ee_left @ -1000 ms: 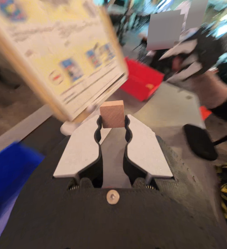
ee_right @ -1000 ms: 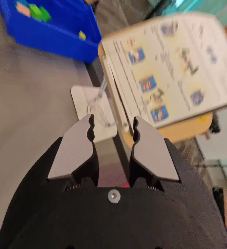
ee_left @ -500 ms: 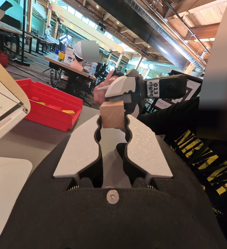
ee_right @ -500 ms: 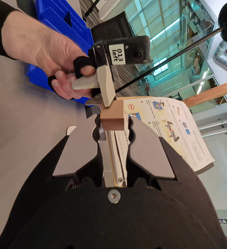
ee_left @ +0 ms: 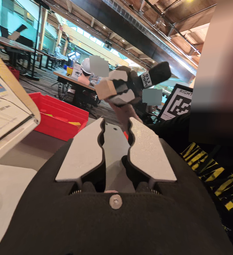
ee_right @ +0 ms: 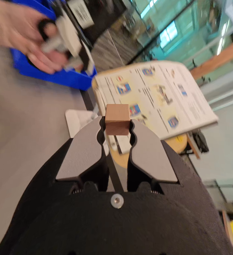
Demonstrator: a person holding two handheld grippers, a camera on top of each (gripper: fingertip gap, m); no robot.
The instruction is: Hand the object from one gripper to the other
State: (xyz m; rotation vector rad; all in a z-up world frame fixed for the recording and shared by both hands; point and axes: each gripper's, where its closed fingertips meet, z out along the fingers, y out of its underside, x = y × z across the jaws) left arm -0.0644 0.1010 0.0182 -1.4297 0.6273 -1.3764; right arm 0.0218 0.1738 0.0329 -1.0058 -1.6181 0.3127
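A plain wooden cube (ee_right: 117,120) sits between the fingertips of my right gripper (ee_right: 117,124), and both pads press on its sides. The left wrist view shows the same cube (ee_left: 106,89) held at the tip of the right gripper (ee_left: 121,88), up in the air ahead of me. My left gripper (ee_left: 116,124) has its jaws apart with nothing between them. In the right wrist view the left gripper (ee_right: 66,40) is blurred at the upper left, in a person's hand.
A red bin (ee_left: 57,110) with coloured blocks stands on the grey table at the left. A blue bin (ee_right: 60,78) is behind the hand. A clipboard with a printed sheet (ee_right: 154,99) stands on a white base (ee_right: 77,121). A person's dark sleeve (ee_left: 182,131) is at the right. One gripper's finger ends stand about 11 cm off the other's.
The cube passed from my left gripper to my right. Half a second ago both grippers were at it; now the left has let go and the two grippers have drawn apart.
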